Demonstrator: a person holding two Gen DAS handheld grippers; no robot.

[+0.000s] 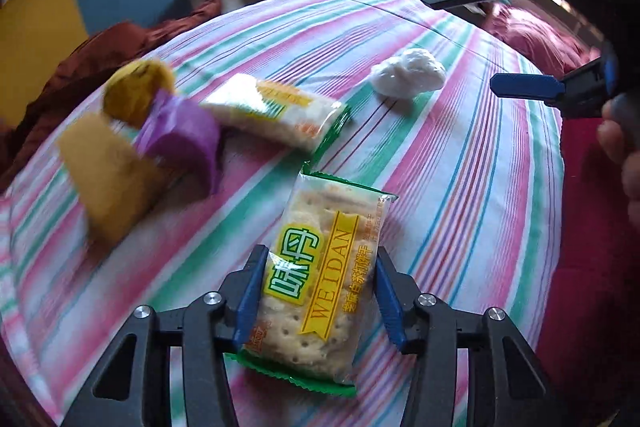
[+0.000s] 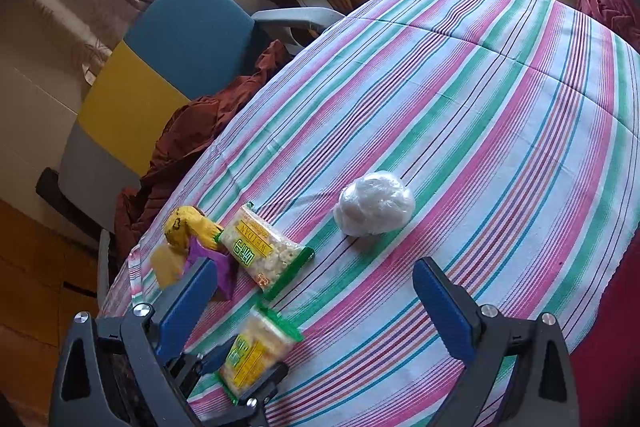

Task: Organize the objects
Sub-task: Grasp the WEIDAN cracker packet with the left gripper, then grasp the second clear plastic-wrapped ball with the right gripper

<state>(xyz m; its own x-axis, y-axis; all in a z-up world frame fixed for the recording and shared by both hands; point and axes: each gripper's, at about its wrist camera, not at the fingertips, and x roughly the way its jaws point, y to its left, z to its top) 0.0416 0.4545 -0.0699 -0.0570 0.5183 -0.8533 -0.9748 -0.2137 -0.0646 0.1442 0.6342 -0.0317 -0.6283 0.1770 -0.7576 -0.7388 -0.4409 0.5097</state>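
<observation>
Striped cloth (image 2: 460,99) carries everything. A yellow and purple snack cluster (image 1: 152,131) and one cracker pack (image 1: 276,111) already sit together at the far side; the white bundle (image 2: 374,205) lies apart, seemingly still to sort. The left gripper (image 1: 316,303) clamps a second pack (image 1: 320,275), printed "WEIDAN", low over the cloth. The right gripper (image 2: 316,307) hangs released, holding nothing.

Your yellow and purple packets (image 1: 132,143) smear into blur in the left view. In the right view, your gripper finger (image 2: 188,301) covers part of them, and the nearer cracker pack (image 2: 256,353) is half hidden.
</observation>
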